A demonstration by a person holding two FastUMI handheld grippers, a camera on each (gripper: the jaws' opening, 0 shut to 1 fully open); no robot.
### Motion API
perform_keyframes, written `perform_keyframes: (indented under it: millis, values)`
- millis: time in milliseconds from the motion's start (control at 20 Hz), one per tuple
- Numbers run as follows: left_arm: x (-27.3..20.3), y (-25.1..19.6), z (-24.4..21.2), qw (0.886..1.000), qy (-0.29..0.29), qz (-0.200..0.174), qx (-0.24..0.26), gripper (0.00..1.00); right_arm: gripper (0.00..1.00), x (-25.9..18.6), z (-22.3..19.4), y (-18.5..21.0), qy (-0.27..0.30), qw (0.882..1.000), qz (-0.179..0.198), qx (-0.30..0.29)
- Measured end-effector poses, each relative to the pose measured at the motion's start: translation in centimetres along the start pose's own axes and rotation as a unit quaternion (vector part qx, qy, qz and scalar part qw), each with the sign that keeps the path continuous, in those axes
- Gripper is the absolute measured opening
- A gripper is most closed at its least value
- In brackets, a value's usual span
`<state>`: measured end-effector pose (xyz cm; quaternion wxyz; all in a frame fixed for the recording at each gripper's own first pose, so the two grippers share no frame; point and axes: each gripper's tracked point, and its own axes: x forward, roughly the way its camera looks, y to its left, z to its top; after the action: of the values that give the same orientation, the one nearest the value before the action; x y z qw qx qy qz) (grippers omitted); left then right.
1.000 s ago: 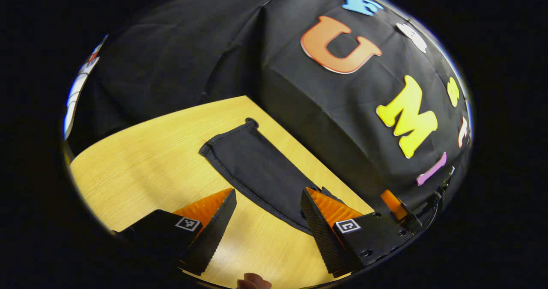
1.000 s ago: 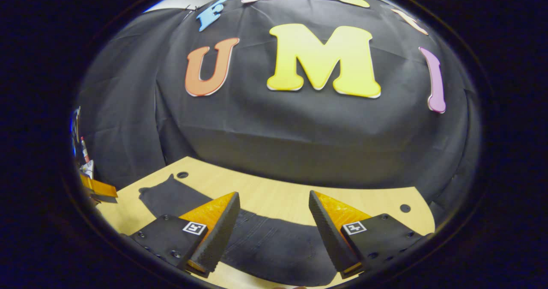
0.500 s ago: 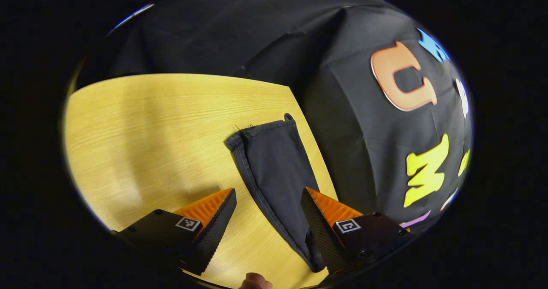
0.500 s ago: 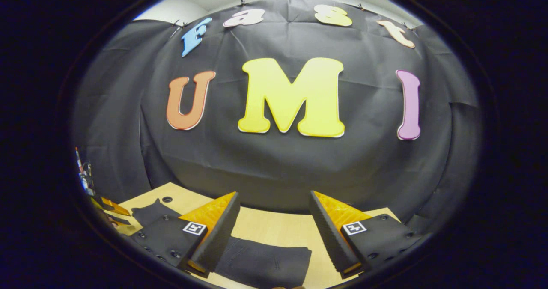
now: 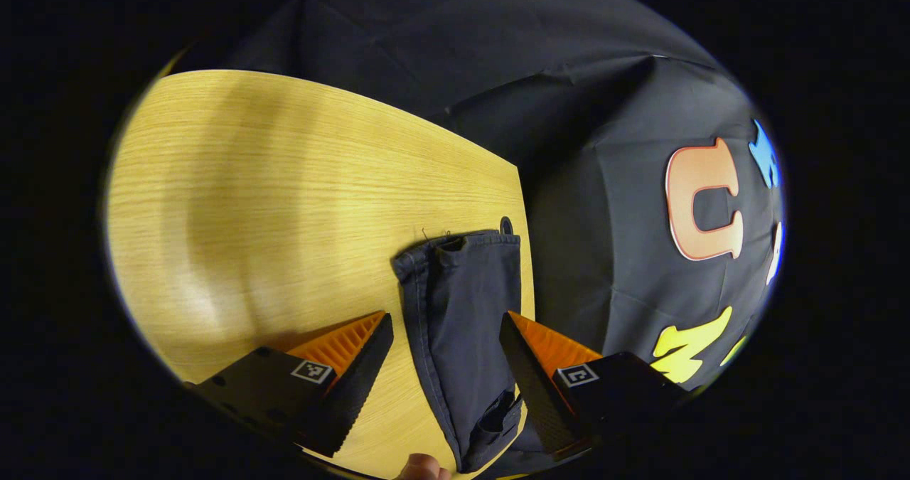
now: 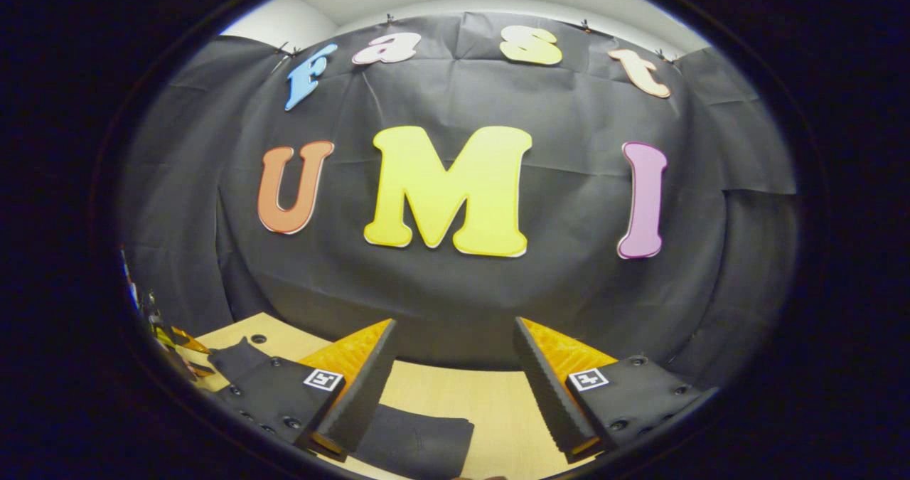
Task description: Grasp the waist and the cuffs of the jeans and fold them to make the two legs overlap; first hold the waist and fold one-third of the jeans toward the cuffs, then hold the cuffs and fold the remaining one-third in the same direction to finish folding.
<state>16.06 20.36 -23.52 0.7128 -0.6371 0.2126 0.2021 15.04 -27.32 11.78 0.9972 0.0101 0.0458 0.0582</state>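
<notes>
Dark jeans [image 5: 462,309] lie flat on the wooden table [image 5: 270,203], one leg stretching away to its cuff [image 5: 458,242] near the table's far edge. My left gripper [image 5: 444,387] hovers open above that leg, a finger on either side, not touching the cloth. In the right gripper view the jeans [image 6: 419,444] show as a dark patch low on the table [image 6: 498,409], with the cuff end [image 6: 238,358] at far left. My right gripper [image 6: 455,387] is open and raised, with nothing between its fingers.
The black booth wall [image 6: 455,281] rises right behind the table's far edge. Small round holes [image 5: 506,224] [image 6: 258,338] sit in the table near that edge. A fingertip [image 5: 419,468] shows at the bottom of the left gripper view. Bare wood spreads left of the leg.
The left gripper has swung round, lining up along the leg toward the cuff. The right gripper has tilted up and drawn back, so less of the jeans shows beneath it. Both stayed open.
</notes>
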Motion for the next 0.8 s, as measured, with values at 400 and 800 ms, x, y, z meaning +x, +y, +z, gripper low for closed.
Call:
perform_keyframes:
  millis: [400, 800]
  values:
    - [2.3, -1.1, 0.7, 0.999, -0.012, -0.029, -0.024, 0.99, 0.99, -0.2, -0.5, -2.3, 0.011, 1.0, -0.011, -0.011]
    - [4.3, 0.3, 0.1, 0.999, -0.003, -0.017, -0.036, 0.7, 0.99, -0.5, -0.5, -3.9, 0.014, 1.0, -0.017, -0.021]
